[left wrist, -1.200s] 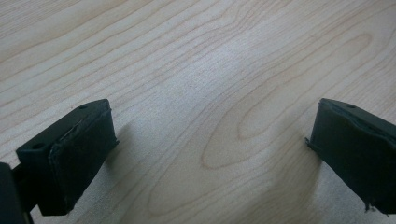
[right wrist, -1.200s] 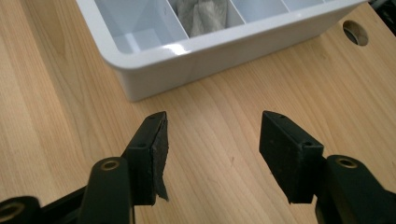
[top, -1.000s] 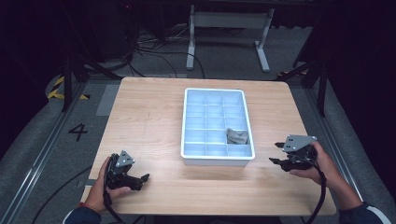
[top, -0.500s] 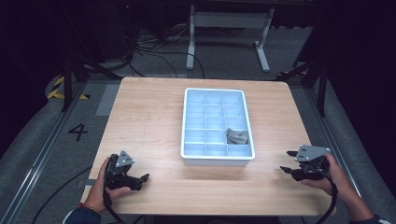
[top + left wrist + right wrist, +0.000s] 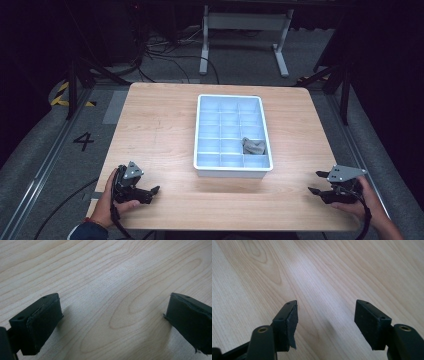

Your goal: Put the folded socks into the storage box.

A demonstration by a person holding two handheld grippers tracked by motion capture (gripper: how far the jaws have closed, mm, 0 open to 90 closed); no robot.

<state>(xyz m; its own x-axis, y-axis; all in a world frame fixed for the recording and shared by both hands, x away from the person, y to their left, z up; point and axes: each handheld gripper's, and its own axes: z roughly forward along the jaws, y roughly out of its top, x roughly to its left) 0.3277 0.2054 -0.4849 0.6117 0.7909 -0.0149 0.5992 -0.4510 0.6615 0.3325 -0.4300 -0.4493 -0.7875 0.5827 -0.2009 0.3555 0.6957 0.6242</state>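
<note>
A light wooden table (image 5: 165, 130) with rounded corners takes up the middle of the high view, standing on a grey floor with a painted number at the left and dark cables trailing at the far side. On the table, a little right of centre, sits a white rectangular plastic tray (image 5: 232, 172) divided into a grid of small compartments, its long sides running from near to far. In the right-hand column of that grid, one row from the near edge, lies a small crumpled grey object (image 5: 253, 146); it looks like a scrap of cloth, though the high view is too coarse to be sure. The left gripper (image 5: 150, 192), black with a grey three-cornered plate on top, rests in the person's left hand (image 5: 111, 200) on the table at the near left corner, well apart from the tray, pointing right. In the left gripper view its two black jaws stand wide apart with nothing but bare wood grain between them. The right gripper (image 5: 316, 184), of the same build, is held in the person's right hand (image 5: 364, 200) at the near right corner, beside the table's right edge and pointing left toward the tray, well apart from it. Its jaws have just been opening, and in the right gripper view they stand parted with nothing between them, only the wooden surface below.
</note>
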